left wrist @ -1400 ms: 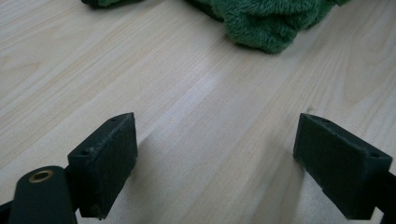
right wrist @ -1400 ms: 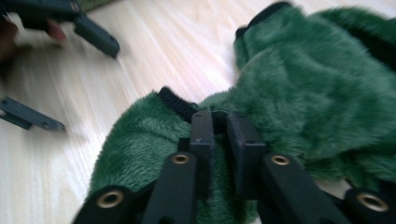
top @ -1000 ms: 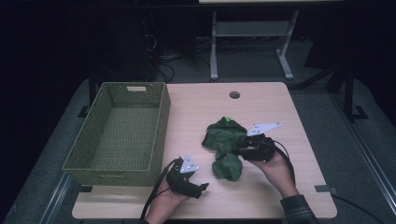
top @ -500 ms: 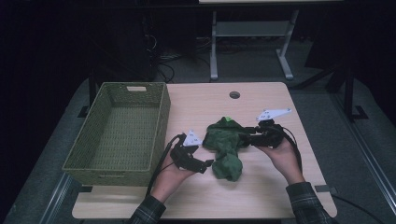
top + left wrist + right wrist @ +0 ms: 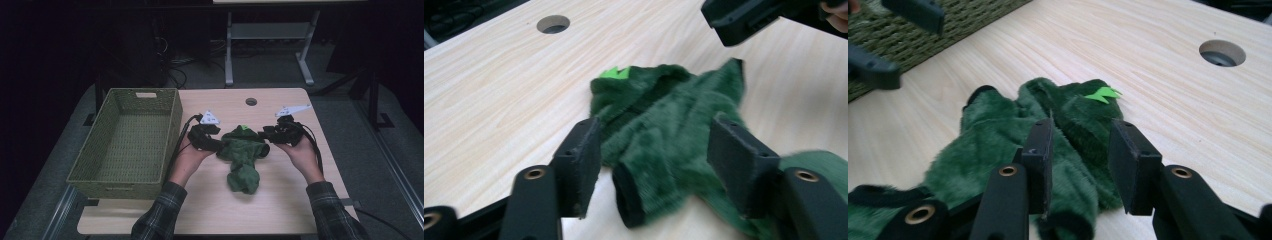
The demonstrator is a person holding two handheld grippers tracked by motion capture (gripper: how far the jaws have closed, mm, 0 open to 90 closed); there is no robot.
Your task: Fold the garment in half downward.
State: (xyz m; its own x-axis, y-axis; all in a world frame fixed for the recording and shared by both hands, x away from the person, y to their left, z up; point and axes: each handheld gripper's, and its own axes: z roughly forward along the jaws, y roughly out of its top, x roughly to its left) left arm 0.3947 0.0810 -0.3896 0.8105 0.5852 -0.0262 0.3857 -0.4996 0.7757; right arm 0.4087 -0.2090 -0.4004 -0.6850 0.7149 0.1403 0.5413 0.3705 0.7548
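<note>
**High view: two grippers meet at a green plush garment**

High view shows the left gripper [image 5: 218,145] at the left edge of the green plush garment [image 5: 243,156] and the right gripper [image 5: 263,141] at its right edge, each held in one of the person's hands. In the left gripper view the two black jaws straddle a dark-rimmed sleeve end of the garment; they have just been closing, yet a gap shows between each pad and the plush, so nothing is clamped there. In the right gripper view the jaws stand on either side of a raised fold of the plush, close to it; whether the pads press on the fold I cannot tell.

The garment lies crumpled on the wooden table [image 5: 280,205], near its middle, with a small bright green tag [image 5: 244,128] at its far edge and a rounded bunch of fabric trailing toward the person. Just left of the garment, beyond the left gripper, sits the woven green basket [image 5: 85,172], its long side running along the table's left edge. Beyond the garment, toward the table's far edge, is a round cable hole [image 5: 251,101]. Plaid sleeves [image 5: 159,216] come in from the near side of the garment.
</note>
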